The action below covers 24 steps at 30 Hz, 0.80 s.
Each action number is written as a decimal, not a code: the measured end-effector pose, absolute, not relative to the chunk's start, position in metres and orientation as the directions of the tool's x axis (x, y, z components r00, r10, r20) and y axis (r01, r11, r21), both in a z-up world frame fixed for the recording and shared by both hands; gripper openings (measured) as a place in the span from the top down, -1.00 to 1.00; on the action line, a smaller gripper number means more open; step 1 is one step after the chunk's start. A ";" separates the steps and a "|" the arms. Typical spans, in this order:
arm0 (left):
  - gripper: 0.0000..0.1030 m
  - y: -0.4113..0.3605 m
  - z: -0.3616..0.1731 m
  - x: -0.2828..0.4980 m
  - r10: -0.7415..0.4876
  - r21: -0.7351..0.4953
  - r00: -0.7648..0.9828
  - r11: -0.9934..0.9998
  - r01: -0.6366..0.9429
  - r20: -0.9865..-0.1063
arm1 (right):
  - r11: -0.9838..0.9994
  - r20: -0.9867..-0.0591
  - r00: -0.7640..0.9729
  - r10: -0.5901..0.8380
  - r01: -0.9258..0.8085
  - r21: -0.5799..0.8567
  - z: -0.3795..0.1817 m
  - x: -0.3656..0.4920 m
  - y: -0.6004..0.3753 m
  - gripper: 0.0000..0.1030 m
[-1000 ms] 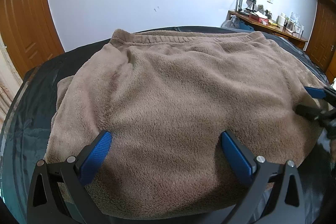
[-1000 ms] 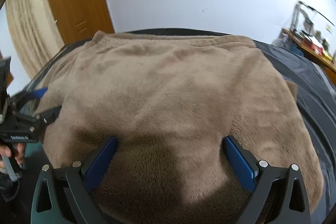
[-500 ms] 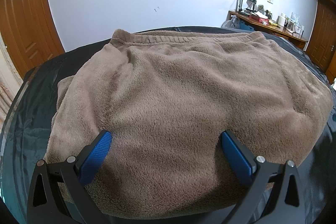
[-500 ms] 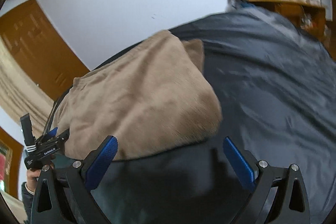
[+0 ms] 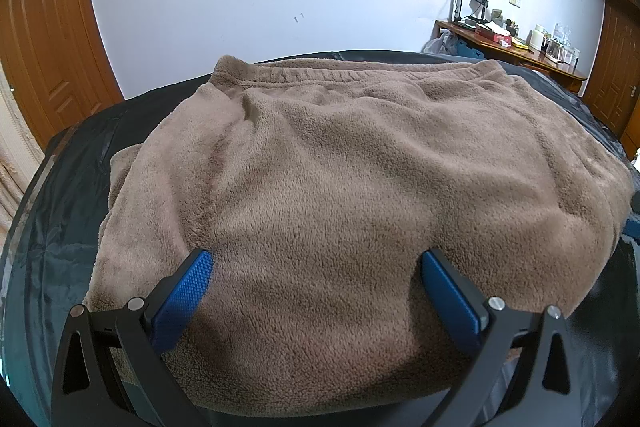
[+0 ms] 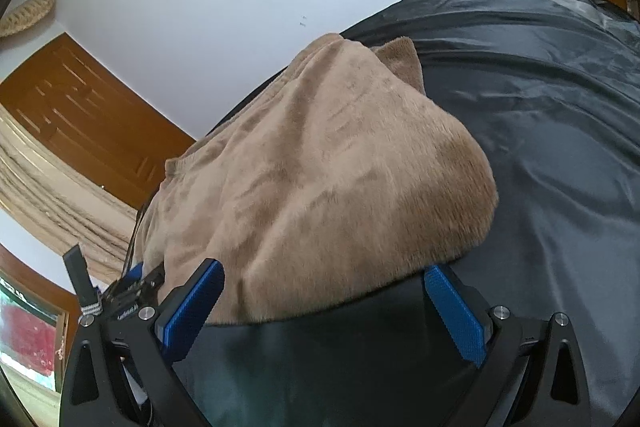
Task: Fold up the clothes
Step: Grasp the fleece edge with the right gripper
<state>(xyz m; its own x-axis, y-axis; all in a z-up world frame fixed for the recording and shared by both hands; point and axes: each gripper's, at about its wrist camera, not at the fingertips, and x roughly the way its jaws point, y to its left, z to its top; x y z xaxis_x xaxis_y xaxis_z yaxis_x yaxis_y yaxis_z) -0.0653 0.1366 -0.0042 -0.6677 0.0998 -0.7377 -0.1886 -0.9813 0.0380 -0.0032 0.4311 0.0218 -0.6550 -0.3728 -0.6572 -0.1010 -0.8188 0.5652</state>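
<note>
Dark, glossy sheet point(image 5: 60, 187) covers the bed, white wall behind, wooden door point(image 5: 40, 39) at nine o'clock, cluttered desk point(image 5: 516, 47) at two. Fuzzy brown fleece garment point(image 5: 340, 179) lies folded mid-sheet. Left gripper point(image 5: 318, 283) gapes wide over it; right gripper point(image 6: 320, 301) spread too, empty.

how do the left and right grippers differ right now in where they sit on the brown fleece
The left gripper faces the brown fleece squarely, its pads over the near edge. The right gripper is tilted at the fleece's corner, mostly over the dark sheet. Both are open with blue pads.
</note>
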 end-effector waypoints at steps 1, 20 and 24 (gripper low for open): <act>-1.00 0.137 -0.004 -0.065 0.100 0.038 -0.668 -0.981 -0.189 -0.738 | -0.813 -0.650 -0.662 -0.373 -0.105 0.573 0.021 -0.006 0.433 -0.98; -1.00 0.137 -0.004 -0.063 0.097 0.042 -0.668 -0.981 -0.189 -0.738 | -0.740 -0.599 -0.747 -0.289 -0.222 0.634 0.010 -0.025 0.456 0.11; -1.00 0.137 -0.003 -0.063 0.099 0.038 -0.668 -0.982 -0.187 -0.737 | -0.735 -0.604 -0.745 -0.282 -0.236 0.635 0.011 -0.025 0.454 0.10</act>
<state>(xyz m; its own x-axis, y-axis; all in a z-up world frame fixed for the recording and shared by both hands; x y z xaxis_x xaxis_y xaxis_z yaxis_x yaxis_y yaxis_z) -0.0632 0.1366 -0.0032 -0.6682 0.0987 -0.7374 -0.1872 -0.9816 0.0383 -0.0254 0.4540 0.0107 -0.7455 -0.2822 -0.6038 -0.2364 -0.7351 0.6354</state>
